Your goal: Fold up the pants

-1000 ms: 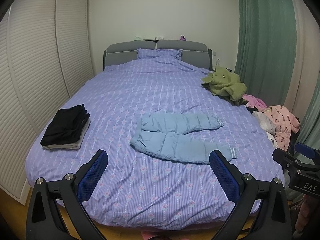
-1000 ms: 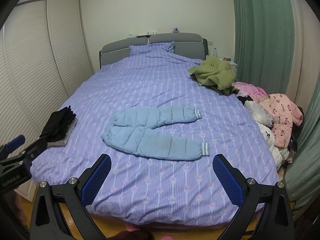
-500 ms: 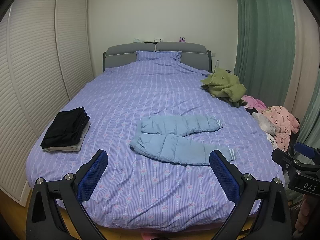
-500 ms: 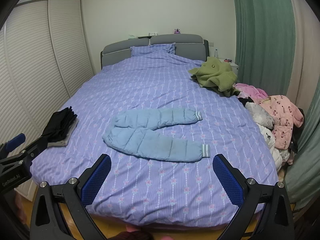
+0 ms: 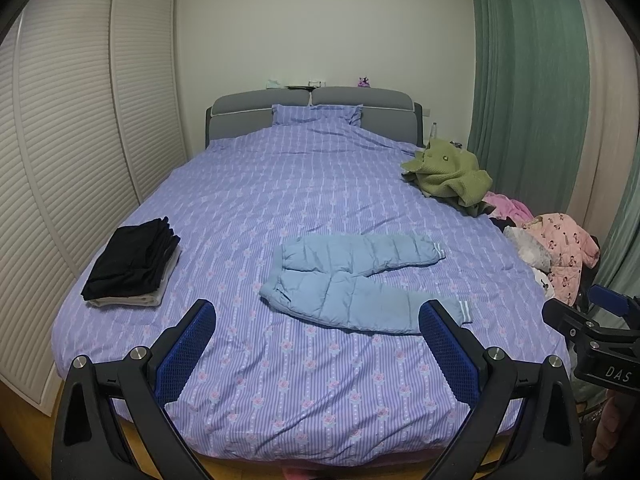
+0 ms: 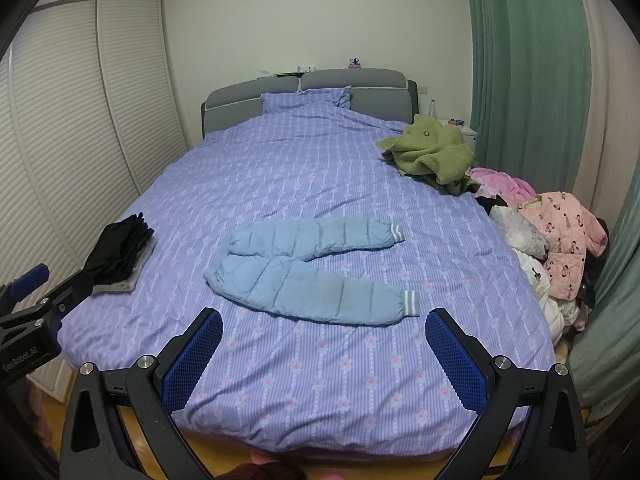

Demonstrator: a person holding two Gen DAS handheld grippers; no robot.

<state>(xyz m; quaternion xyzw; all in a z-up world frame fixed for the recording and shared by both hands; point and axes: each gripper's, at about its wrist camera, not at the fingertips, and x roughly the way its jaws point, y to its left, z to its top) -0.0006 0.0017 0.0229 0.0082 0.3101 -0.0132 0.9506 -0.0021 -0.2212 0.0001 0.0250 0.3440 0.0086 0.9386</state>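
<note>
Light blue padded pants (image 5: 352,276) lie spread on the purple striped bed cover (image 5: 300,184), waist to the left, both legs pointing right and splayed apart. They also show in the right wrist view (image 6: 308,268). My left gripper (image 5: 318,344) is open and empty, held above the foot of the bed, short of the pants. My right gripper (image 6: 324,348) is open and empty too, at the foot of the bed, near the lower leg's cuff.
A stack of folded black and grey clothes (image 5: 132,268) lies at the bed's left edge. A green garment (image 5: 448,172) and a pile of pink and white clothes (image 5: 556,248) lie along the right edge. White louvred wardrobe doors (image 5: 80,140) stand left, green curtains (image 5: 528,80) right.
Both grippers have tilted up slightly, so the bed sits lower in both views. The pants have not moved.
</note>
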